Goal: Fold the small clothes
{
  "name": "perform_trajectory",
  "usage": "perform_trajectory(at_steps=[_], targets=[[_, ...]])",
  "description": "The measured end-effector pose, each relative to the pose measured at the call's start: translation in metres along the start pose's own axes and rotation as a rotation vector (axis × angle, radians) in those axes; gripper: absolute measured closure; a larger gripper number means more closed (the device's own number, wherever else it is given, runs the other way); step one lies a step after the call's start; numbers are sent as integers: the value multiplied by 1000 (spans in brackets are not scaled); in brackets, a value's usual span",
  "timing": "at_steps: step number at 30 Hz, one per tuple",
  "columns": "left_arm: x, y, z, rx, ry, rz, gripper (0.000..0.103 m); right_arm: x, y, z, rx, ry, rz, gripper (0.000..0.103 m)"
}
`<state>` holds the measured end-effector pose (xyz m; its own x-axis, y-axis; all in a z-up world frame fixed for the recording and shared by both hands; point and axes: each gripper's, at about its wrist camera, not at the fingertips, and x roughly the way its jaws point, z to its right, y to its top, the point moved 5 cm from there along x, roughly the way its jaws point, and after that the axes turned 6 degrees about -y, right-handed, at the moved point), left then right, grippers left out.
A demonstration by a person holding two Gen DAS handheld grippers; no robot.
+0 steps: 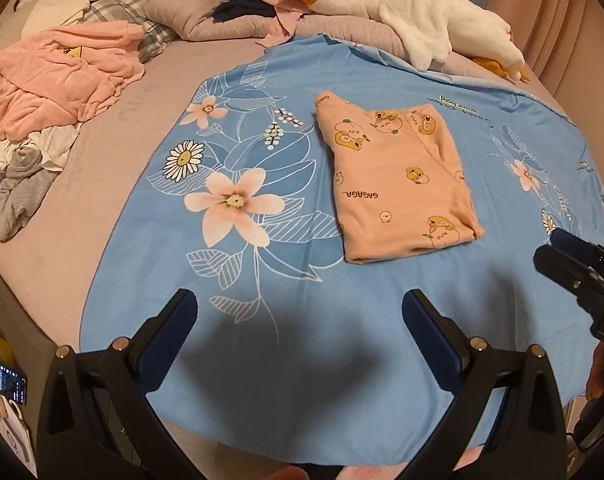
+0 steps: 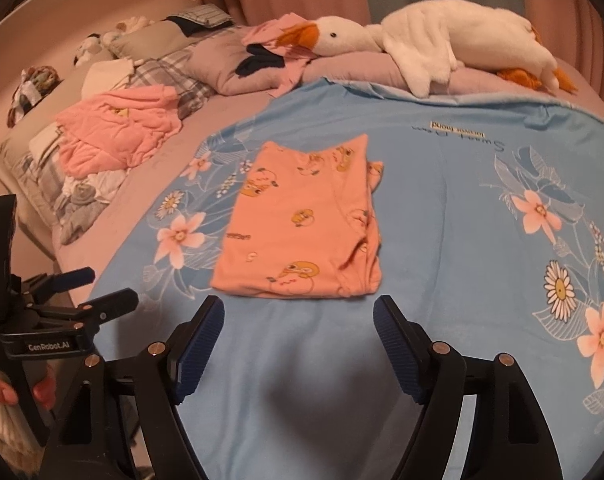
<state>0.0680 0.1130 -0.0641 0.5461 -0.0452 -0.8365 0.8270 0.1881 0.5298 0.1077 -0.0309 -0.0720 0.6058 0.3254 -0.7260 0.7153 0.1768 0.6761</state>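
Status: one garment looks done. The orange duck-print garment [image 1: 397, 178] lies folded into a compact rectangle on the blue floral sheet [image 1: 302, 320] spread over the bed [image 1: 102, 160], flat, edges roughly squared, a few layers showing along its right side in the right wrist view. Nothing touches it. Left gripper [image 1: 300, 312] hovers over bare sheet on the near side of the garment, fingers [image 1: 182, 312] spread wide, holding nothing. Right gripper [image 2: 300, 316] sits just short of the garment's near edge, fingers [image 2: 389, 320] also released and empty; the garment lies straight ahead between them but apart from both. So I read this as the gap between items: fold finished, both tools let go. Remaining work: the unfolded heap at the left side of the bed, with a pink fleece top [image 1: 58, 76] on top and grey and white pieces [image 1: 26, 176] under it, all crumpled. More pink and dark fabric [image 2: 270, 52] is draped on the pillows near the plush goose [image 1: 401, 12]; can't tell if that belongs to the job. No stack of finished items is visible besides this one. Judgement: early-to-mid progress, several pieces left. Likely next: move the folded piece aside or leave it, then pull the next item from the heap onto the sheet. Risk: dragging the next piece across could disturb the fold.
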Motion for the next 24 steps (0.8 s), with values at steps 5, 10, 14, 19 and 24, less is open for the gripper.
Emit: perform_trajectory(at_steps=[5,10,14,19,24], targets=[[-6,-5,0,1,3,1,1,-11,0,0,0,-29,14,25],[-13,-7,-2,-6,4,5,1,-16,-2,0,13,-49,14,25],[-24,-7,-1,-4,6,18,1,-23,-3,-5,3,-57,25,25],[-34,-8,3,4,-5,29,1,-33,-3,-13,-21,-63,43,25],[-41,-8,6,12,-16,37,1,-38,-4,-19,-32,-61,50,24]])
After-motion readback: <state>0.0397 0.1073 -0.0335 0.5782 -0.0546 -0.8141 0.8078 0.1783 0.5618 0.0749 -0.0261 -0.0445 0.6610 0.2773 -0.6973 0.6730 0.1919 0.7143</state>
